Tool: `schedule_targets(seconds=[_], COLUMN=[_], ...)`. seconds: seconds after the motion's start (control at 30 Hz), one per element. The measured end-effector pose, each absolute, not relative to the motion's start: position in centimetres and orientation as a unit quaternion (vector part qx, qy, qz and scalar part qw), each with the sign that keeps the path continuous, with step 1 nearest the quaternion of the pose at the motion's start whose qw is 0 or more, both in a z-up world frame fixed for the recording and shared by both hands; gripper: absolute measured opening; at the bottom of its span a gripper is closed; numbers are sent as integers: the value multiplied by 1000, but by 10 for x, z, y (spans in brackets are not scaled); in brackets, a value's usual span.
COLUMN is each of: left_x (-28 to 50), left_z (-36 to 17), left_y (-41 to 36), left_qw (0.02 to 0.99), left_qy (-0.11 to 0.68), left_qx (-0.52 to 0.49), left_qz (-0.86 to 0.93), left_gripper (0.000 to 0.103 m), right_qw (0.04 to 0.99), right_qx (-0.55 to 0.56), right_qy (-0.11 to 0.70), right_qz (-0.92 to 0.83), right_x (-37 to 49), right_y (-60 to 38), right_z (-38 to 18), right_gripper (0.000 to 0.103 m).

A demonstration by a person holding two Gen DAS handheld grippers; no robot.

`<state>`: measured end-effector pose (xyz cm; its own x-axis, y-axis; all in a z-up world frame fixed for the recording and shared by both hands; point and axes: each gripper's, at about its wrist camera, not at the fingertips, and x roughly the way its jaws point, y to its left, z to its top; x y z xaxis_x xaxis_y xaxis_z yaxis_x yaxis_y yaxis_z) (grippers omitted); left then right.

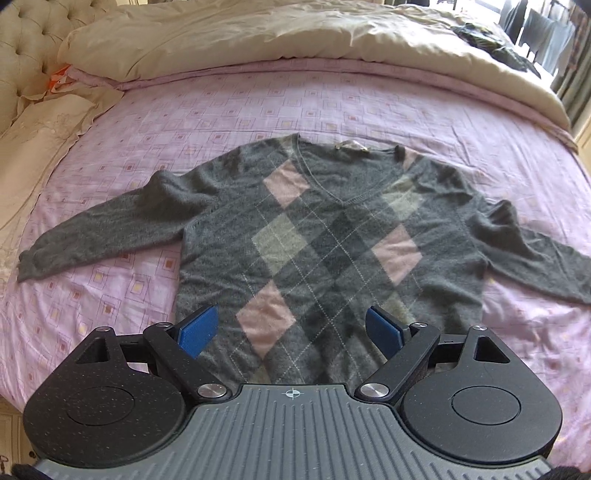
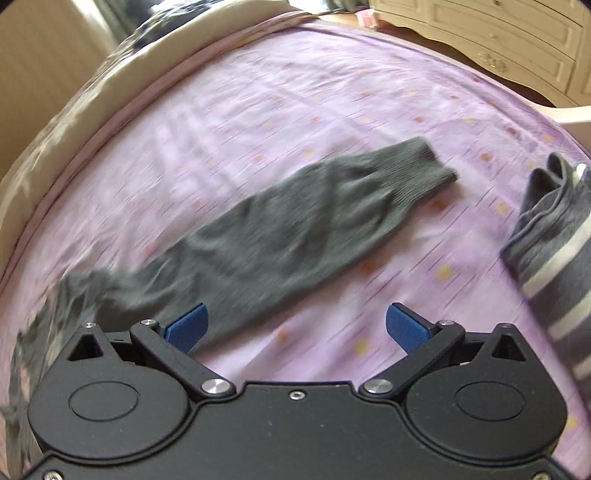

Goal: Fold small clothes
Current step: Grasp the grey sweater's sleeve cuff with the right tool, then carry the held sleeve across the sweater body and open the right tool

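A grey argyle sweater point(image 1: 325, 236) with pink and pale diamonds lies flat, front up, on the pink patterned bedsheet point(image 1: 258, 107), both sleeves spread out to the sides. My left gripper point(image 1: 291, 330) hovers open above its lower hem, blue pads wide apart with nothing between them. In the blurred right wrist view, the sweater's right sleeve point(image 2: 288, 229) stretches diagonally across the sheet, cuff at the upper right. My right gripper point(image 2: 295, 328) is open just short of that sleeve, its left pad point(image 2: 186, 328) near the sleeve's lower edge.
A cream duvet point(image 1: 258, 37) is bunched along the far side of the bed, with a tufted headboard point(image 1: 22, 55) at left. A folded grey garment with white stripes point(image 2: 554, 254) lies at the right. A cream dresser point(image 2: 498, 33) stands beyond the bed.
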<state>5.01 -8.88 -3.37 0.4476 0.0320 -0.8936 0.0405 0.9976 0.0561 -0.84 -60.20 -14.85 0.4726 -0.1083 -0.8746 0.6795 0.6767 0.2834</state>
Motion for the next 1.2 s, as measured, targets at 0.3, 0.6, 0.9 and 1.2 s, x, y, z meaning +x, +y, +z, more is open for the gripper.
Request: schedule_targets(seconds=[0.3, 0.6, 0.9, 1.2], left_x=[60, 60, 57, 60], left_z=[-45, -49, -58, -70], left_y=[-110, -118, -103, -62], left_qw=[833, 825, 821, 821], left_qy=[551, 562, 568, 569], left_qx=[46, 59, 58, 48], left_qz=[14, 18, 12, -13], left_gripper=[87, 87, 87, 87], right_qw=[773, 769, 802, 879], right_qx=[362, 378, 337, 257], right_qy=[432, 414, 406, 359], right_qz=[-289, -307, -279, -181], right_x=[-5, 0, 10, 43], right_y=[-680, -703, -691, -591], right_z=[-181, -193, -165, -59], right_gripper=[98, 67, 10, 10])
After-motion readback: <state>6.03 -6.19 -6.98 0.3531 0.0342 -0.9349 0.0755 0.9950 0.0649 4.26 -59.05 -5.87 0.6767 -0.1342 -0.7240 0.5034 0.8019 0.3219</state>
